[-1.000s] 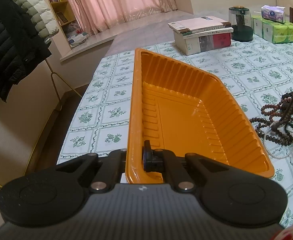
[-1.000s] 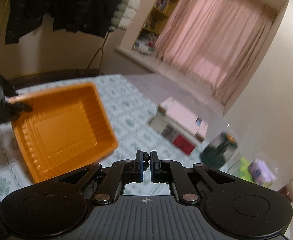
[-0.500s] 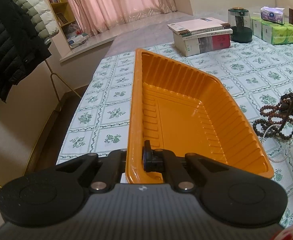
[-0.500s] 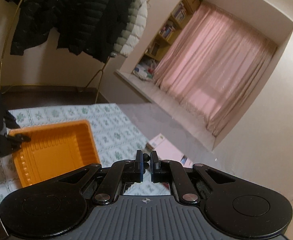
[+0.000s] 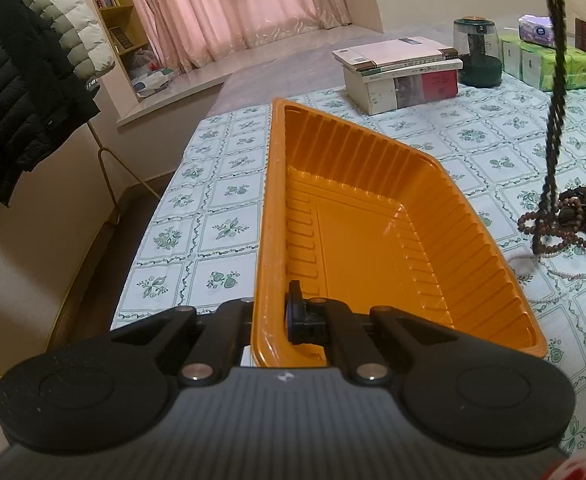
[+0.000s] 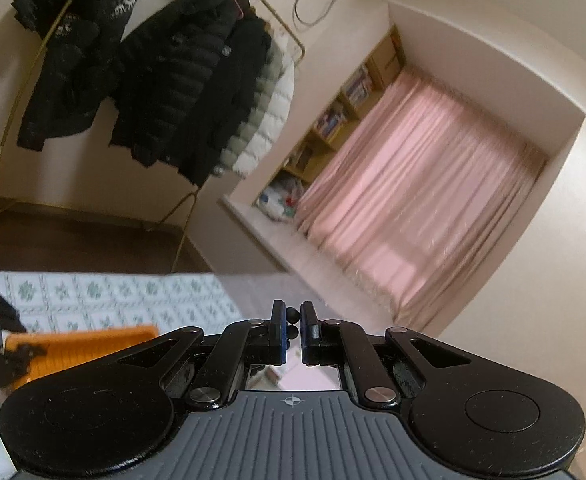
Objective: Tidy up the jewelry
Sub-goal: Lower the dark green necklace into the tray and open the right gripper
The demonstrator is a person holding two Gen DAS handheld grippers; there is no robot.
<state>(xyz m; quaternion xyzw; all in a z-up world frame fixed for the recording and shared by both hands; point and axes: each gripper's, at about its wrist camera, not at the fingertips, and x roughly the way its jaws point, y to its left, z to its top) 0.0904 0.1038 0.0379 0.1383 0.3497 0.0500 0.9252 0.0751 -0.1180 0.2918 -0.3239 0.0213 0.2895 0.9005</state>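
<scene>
While held: one orange tray (image 5: 377, 240), two hand-held grippers.

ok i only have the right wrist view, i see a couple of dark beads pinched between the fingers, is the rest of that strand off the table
Observer: Not fully. In the left wrist view the dark bead strand hangs down from above, and its lower end lies in the bead pile on the tablecloth.
Operator: anything in the tray yet
Observer: No. The orange tray is empty, and the left hand-held gripper is shut on its near rim.
Operator: which side of the tray is the pile
Observer: To its right, apart from it, with a white pearl strand lying beside it.
</scene>
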